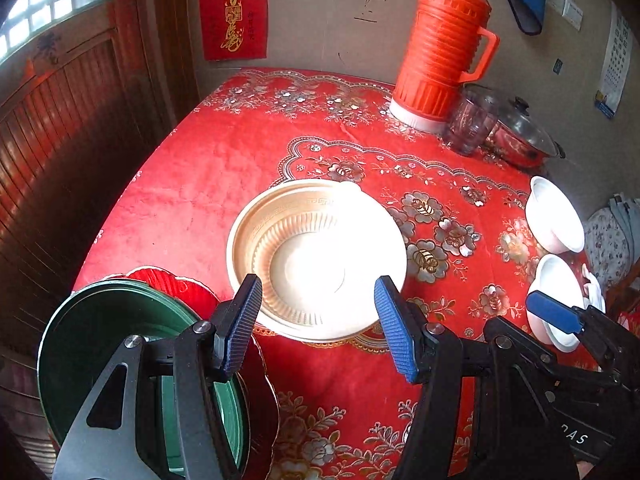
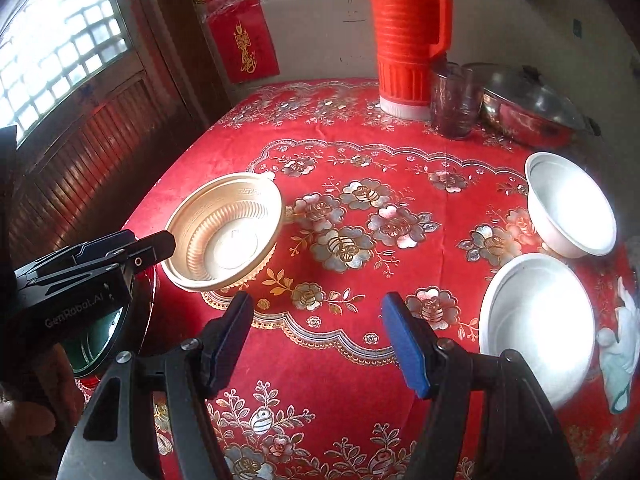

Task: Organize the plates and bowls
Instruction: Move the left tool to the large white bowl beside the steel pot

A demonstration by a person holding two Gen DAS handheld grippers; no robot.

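Both tongs are spread wide and pinch nothing. Left tongs (image 1: pixel 318 316) hover over the near rim of the beige bowl (image 1: pixel 316 256), which sits empty in the middle of the left wrist frame. Right tongs (image 2: pixel 316 338) hang above the bare red surface (image 2: pixel 340 360), with two empty white bowls (image 2: pixel 536 320) at the right edge. A green plate (image 1: pixel 92 332) lies on a red plate (image 1: pixel 180 286) in the lower left. I judge the step is reaching for the beige bowl; next the left tongs must lower around its rim and close. A thermos (image 1: pixel 444 48), a glass (image 1: pixel 470 122) and a lidded pot (image 1: pixel 520 132) stand at the upper right
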